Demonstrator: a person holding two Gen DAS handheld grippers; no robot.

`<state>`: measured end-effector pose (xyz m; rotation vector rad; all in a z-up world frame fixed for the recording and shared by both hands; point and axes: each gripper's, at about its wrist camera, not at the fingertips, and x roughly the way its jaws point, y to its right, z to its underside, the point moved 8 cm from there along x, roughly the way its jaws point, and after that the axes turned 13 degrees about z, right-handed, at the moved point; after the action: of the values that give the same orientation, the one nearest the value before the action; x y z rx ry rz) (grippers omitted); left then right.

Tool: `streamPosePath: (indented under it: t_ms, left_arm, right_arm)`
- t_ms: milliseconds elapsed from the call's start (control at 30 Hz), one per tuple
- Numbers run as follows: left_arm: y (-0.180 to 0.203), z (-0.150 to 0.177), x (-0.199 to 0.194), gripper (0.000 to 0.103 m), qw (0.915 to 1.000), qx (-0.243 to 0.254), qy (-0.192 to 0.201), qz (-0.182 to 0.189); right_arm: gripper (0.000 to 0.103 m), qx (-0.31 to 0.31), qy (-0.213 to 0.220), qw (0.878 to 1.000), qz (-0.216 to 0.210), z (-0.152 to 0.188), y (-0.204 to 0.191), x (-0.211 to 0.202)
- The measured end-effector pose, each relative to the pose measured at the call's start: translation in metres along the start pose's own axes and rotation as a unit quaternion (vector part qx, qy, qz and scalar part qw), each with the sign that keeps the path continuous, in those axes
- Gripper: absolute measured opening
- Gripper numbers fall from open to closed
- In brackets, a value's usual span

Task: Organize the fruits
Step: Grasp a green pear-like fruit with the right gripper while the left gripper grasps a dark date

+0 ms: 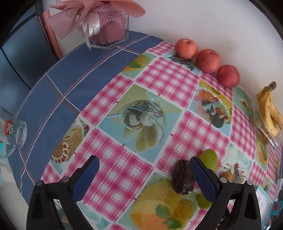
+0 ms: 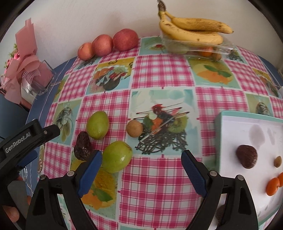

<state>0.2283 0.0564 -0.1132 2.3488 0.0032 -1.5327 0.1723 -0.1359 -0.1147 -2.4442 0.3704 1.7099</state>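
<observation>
The left wrist camera sits behind the left hand-held gripper and looks steeply down along its two fingers onto the desk, close above the cloth, facing the wall; the right wrist camera sits likewise behind the right hand-held gripper, close above the desk, with the other hand-held gripper at its left edge; both views share the three apples, the bananas, the dark wrinkled fruit, a green fruit and the pink-wrapped bouquet.

White wall — checked tablecloth
</observation>
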Motion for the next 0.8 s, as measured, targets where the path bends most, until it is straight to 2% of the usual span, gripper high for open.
streamPosePath:
  t_ms: [367, 467, 533, 633, 733, 800]
  left_arm:
    - [-0.014, -0.004, 0.005, 0.103, 0.9997, -0.022, 0.006, -0.008]
    - [-0.015, -0.004, 0.006, 0.103, 0.9997, -0.023, 0.005, -0.006]
    - [-0.015, -0.004, 0.006, 0.103, 0.9997, -0.023, 0.004, -0.003]
    - [-0.011, -0.003, 0.005, 0.103, 0.9997, -0.024, 0.003, 0.004]
    - [-0.006, -0.003, 0.005, 0.103, 0.9998, -0.020, 0.001, 0.010]
    - [-0.002, -0.002, 0.006, 0.103, 0.9997, -0.016, -0.002, 0.017]
  right_arm:
    - [0.091, -0.031, -0.016, 0.999, -0.002, 0.007, -0.027, 0.027]
    - [0.088, -0.033, -0.017, 0.999, -0.001, 0.007, -0.031, 0.033]
    - [0.075, -0.032, -0.013, 0.999, -0.001, 0.005, -0.033, 0.032]
    - [0.063, -0.032, -0.008, 0.999, -0.010, 0.003, -0.035, 0.030]
    - [0.052, -0.029, -0.007, 0.999, -0.024, 0.003, -0.038, 0.027]
    - [0.050, -0.029, -0.008, 0.999, -0.029, 0.004, -0.040, 0.025]
